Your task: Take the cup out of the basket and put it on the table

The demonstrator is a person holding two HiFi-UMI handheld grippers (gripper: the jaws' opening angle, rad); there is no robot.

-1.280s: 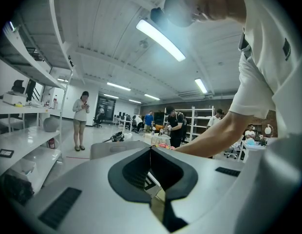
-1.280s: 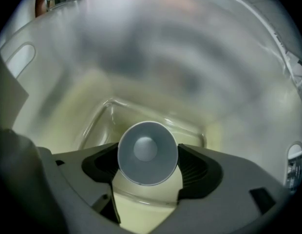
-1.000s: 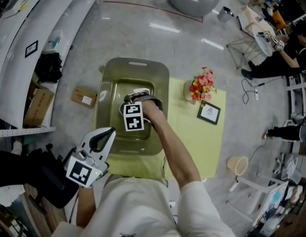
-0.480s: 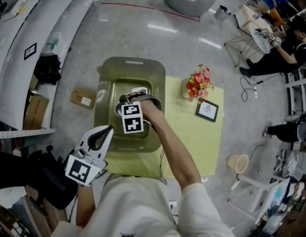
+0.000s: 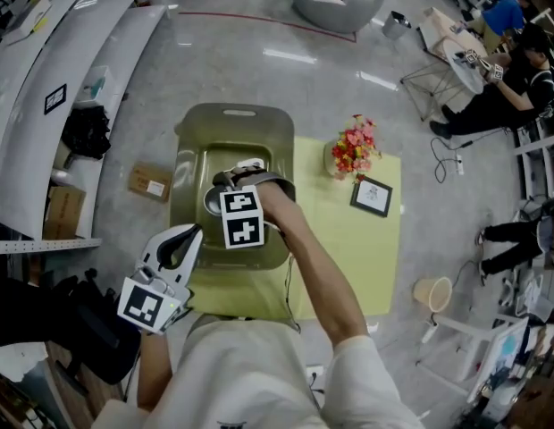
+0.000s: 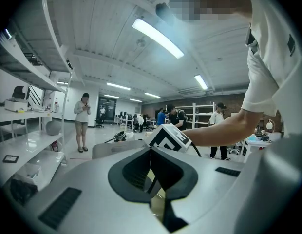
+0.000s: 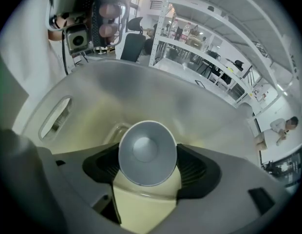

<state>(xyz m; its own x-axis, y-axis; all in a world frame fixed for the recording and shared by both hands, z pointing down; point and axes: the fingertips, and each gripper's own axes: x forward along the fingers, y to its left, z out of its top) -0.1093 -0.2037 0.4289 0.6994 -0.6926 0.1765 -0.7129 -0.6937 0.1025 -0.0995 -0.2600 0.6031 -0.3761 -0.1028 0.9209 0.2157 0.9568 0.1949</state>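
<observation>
In the right gripper view a cup (image 7: 147, 152) with a grey inside and a pale yellow outside sits between the black pads (image 7: 195, 172), mouth toward the camera. My right gripper (image 5: 228, 189) is shut on it and hangs over the olive-green basket (image 5: 192, 141), pointing steeply down. From the head view only the cup's grey rim (image 5: 213, 203) shows beside the marker cube (image 5: 242, 219). My left gripper (image 5: 174, 250) stays low at the left, near the person's body and off the table. Its pads (image 6: 141, 172) meet at the tips with nothing between them.
The basket stands on a table with a yellow-green mat (image 5: 348, 257). A bunch of flowers (image 5: 353, 148) and a small framed picture (image 5: 373, 195) stand at the mat's far right. On the floor lie a cardboard box (image 5: 150, 182) and a tan bucket (image 5: 431, 295). Shelving runs along the left.
My right gripper has risen with the cup inside the basket, so its marker cube looks larger and nearer. The left gripper has kept its place.
</observation>
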